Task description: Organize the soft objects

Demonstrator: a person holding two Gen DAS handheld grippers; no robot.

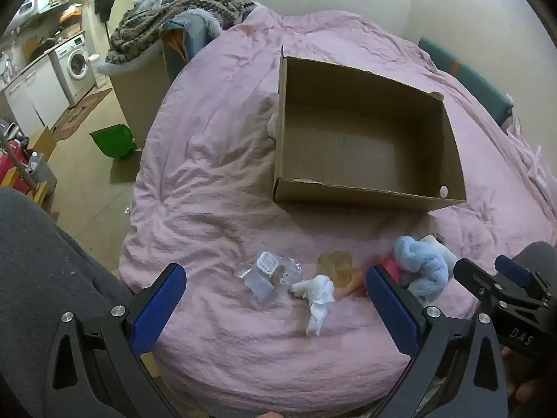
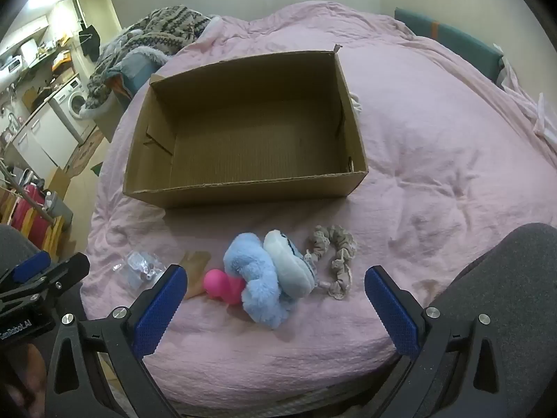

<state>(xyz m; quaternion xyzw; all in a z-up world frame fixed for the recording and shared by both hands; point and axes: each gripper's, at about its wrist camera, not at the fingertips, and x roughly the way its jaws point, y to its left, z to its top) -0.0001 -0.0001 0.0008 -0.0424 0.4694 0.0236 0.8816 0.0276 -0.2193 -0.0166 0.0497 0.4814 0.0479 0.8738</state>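
Rumpled pink quilted bed [image 2: 435, 160] bearing an open brown cardboard box [image 2: 243, 195]. Near the bed's front edge: fluffy blue plush toy [image 2: 261, 278], beige fabric scrunchie [image 2: 339, 254], crumpled white cloth [image 1: 318, 296]. Left gripper [image 1: 275, 289] and right gripper [image 2: 275, 287] spread wide, holding nothing. White washing machine [image 1: 75, 64] beyond, far left.

The left tongs [image 1: 275, 289] are spread wide, blue pads [image 1: 158, 308] at 7 and 5 o'clock of their own view, nothing between them. The right tongs [image 2: 275, 289] are equally wide apart and hold nothing. Each pair shows in the other's view: the right at 4 o'clock of the left view, the left at 8 o'clock of the right. The person's grey-clad legs [image 2: 504, 278] flank both, and fingers [image 1: 518, 383] show beneath the right tongs' body.
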